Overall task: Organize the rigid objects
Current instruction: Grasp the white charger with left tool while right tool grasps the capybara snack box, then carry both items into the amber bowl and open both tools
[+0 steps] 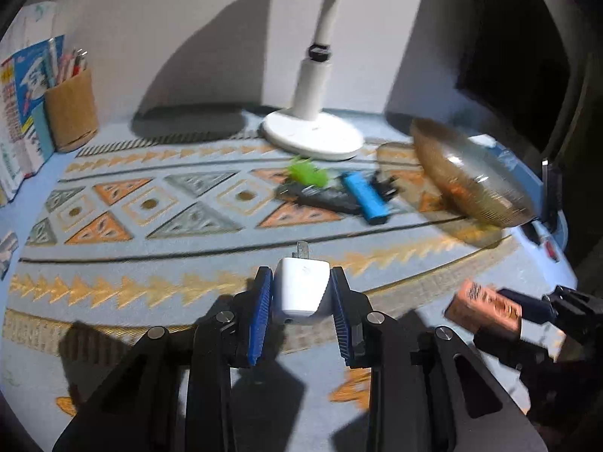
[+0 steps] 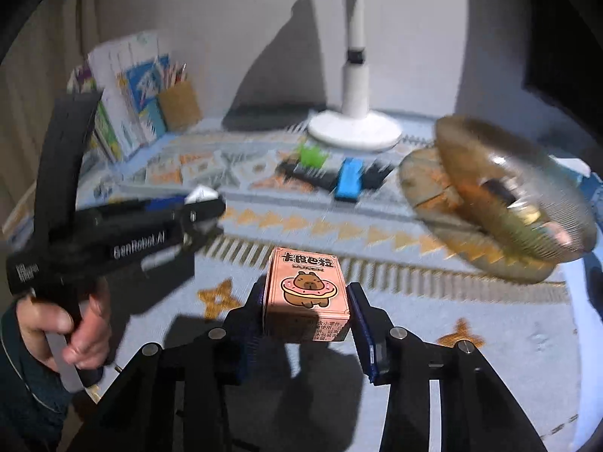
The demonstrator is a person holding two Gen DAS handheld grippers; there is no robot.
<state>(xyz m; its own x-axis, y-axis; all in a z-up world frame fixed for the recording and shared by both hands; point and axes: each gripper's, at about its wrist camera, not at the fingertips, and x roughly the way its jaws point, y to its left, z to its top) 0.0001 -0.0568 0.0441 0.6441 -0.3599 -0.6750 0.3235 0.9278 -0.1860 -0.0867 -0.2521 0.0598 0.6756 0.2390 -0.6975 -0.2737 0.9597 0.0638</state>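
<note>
1. Blue-padded fingers [image 1: 260, 312] of our left gripper [image 1: 300, 297] are clamped on a white plug-in charger [image 1: 299, 290], its metal prongs pointing away from us toward the far side of the counter [image 1: 113, 260].

2. Our right gripper [image 2: 307, 301] grips a pink capybara box [image 2: 307, 293] between its fingers, the box standing with its printed face up and its long axis running away from us.

3. Both loads hang above the patterned cloth, near edge, the right one just right of the left.

4. We judge the coming move turns on the amber glass dish [image 2: 516, 192], which lies far and to the right of both pairs of fingers. It looks tilted, though blur leaves that unsure.

5. Our right gripper is the nearer of the two to the dish; the left must cross further right to reach it.

6. Between us and the white lamp base [image 1: 312, 137] lie a blue lighter [image 1: 365, 197], a green toy [image 1: 307, 175] and dark pieces, not yet gathered.
</note>
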